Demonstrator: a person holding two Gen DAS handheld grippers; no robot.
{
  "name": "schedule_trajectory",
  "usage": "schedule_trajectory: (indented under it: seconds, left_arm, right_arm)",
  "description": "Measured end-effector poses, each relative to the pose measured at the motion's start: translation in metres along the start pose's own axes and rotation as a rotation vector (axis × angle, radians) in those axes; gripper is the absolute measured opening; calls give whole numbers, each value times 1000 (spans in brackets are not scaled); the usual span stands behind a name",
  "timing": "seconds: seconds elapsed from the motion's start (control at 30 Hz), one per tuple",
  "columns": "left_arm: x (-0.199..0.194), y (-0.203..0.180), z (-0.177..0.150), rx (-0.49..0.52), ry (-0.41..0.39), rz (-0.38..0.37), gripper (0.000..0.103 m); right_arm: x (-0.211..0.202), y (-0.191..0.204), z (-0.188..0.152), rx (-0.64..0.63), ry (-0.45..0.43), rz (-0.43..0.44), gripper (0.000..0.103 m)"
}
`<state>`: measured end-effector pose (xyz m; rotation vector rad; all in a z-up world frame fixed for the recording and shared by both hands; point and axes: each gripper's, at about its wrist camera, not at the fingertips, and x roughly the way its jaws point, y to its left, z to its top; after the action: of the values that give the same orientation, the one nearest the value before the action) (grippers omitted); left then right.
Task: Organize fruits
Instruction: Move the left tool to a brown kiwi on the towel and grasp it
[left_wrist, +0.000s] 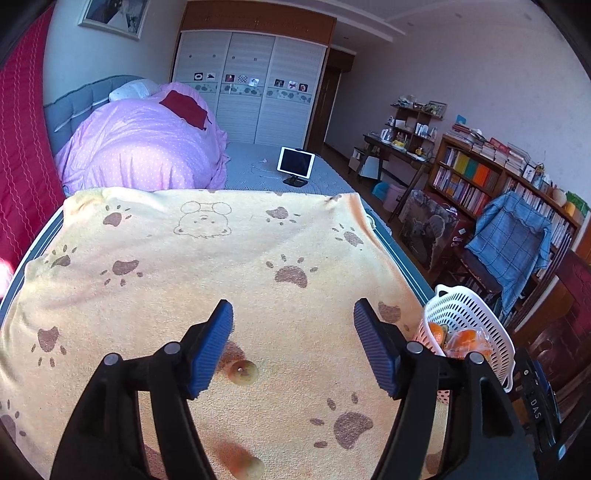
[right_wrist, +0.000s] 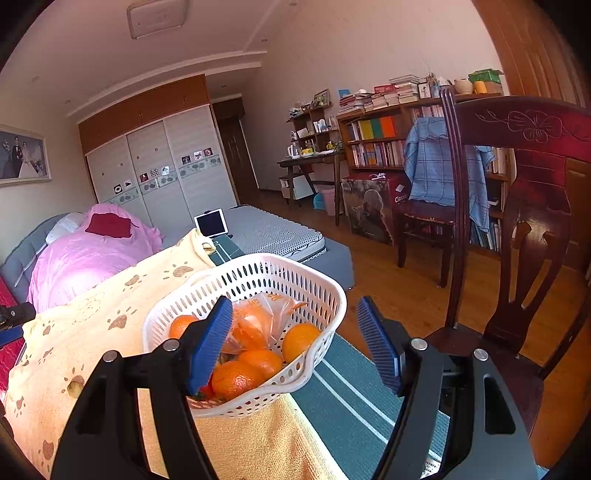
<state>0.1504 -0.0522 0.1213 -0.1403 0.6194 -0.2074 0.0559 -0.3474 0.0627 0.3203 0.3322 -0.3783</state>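
A white perforated basket (right_wrist: 314, 284) stands at the right edge of the yellow paw-print towel (left_wrist: 221, 258) on the bed. It holds several oranges (right_wrist: 236, 378) and a clear bag of oranges (right_wrist: 255, 321). It also shows in the left wrist view (left_wrist: 476, 321). A small yellow-green fruit (left_wrist: 242, 372) lies on the towel between my left gripper's fingers, below them. Another yellowish fruit (left_wrist: 247, 467) lies nearer the camera. My left gripper (left_wrist: 293, 345) is open and empty. My right gripper (right_wrist: 295, 343) is open and empty over the basket's near right rim.
A pink quilt (left_wrist: 144, 155) and a tablet on a stand (left_wrist: 295, 162) lie further up the bed. A dark wooden chair (right_wrist: 524, 229) stands close on the right. A bookshelf (right_wrist: 388, 144), a desk and a second chair with a blue cloth line the right wall.
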Motion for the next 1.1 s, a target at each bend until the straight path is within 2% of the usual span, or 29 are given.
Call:
schedule_trajectory:
  seconds: [0.23,0.43,0.6,0.87,1.0,1.1]
  left_arm:
    - [5,29,-10,-22,30,58,69]
    - [34,41,-29,-22,118,108,68]
    - [54,47,-40,-30,180,105,67]
    - [72,41,-49,-8,232,80,64]
    - [81,41,-54,0,255,78,58]
    - [88,45,-56,-2,268,78,49]
  right_arm:
    - [-8,11,0,-42,-22,49,77]
    - [-26,32,-7,-143,-89,86,77]
    - [-29,45,-12,-202,-92,125,83]
    - [-26,47,-11,-208,-81,127,83]
    - [-25,50,-11,-215,-78,130,83]
    - [-24,50,-11,-216,-74,129,83]
